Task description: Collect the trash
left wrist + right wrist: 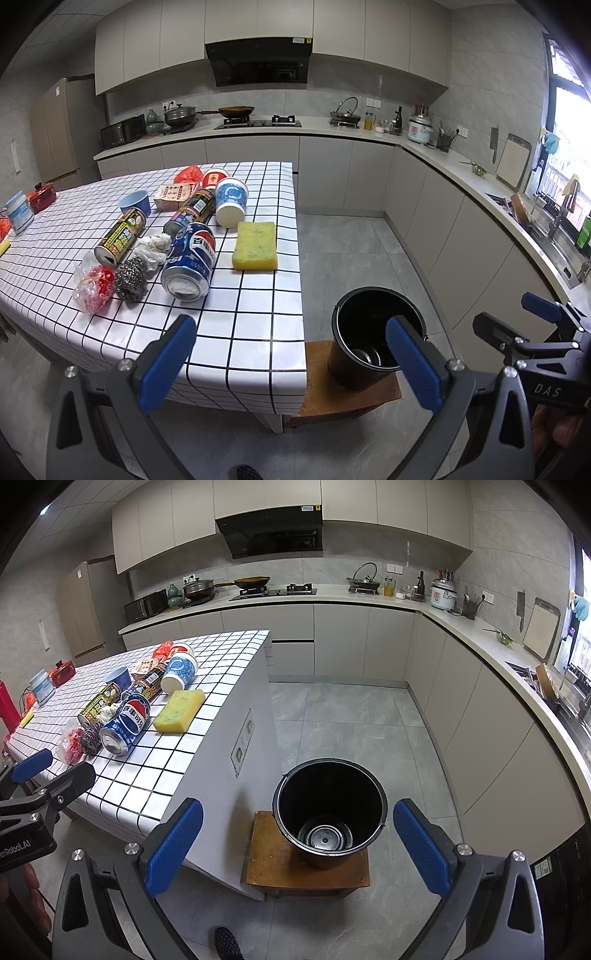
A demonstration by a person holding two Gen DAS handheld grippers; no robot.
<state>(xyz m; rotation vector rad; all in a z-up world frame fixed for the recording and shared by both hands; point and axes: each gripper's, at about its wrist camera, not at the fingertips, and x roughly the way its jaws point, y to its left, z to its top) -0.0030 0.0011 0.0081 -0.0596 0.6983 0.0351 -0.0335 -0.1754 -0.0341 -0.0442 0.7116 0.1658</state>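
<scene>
While both my tools, left (291, 363) and right (297, 845), hang released, bucket (330, 814) waits lower centre, beside the counter (236, 321) for short drops.

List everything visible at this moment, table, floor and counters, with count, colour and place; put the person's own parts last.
Pepsi can: 1, blue, lying on the table near its front edge
Herbal-tea cans: 2, black and yellow, lying behind the Pepsi can
Sponge: 1, yellow, right side of the table
Paper cups: 2, one blue-white, one red-white, tipped over at the far side
Bowl: 1, blue, upright
Crumpled tissue: 1, white, between the cans
Steel scourer: 1, grey, front left
Red item in clear wrap: 1, beside the scourer
Bucket: 1, black, empty, on a wooden stool
Left tool: open, empty
Right tool: open, empty, over the bucket
</scene>
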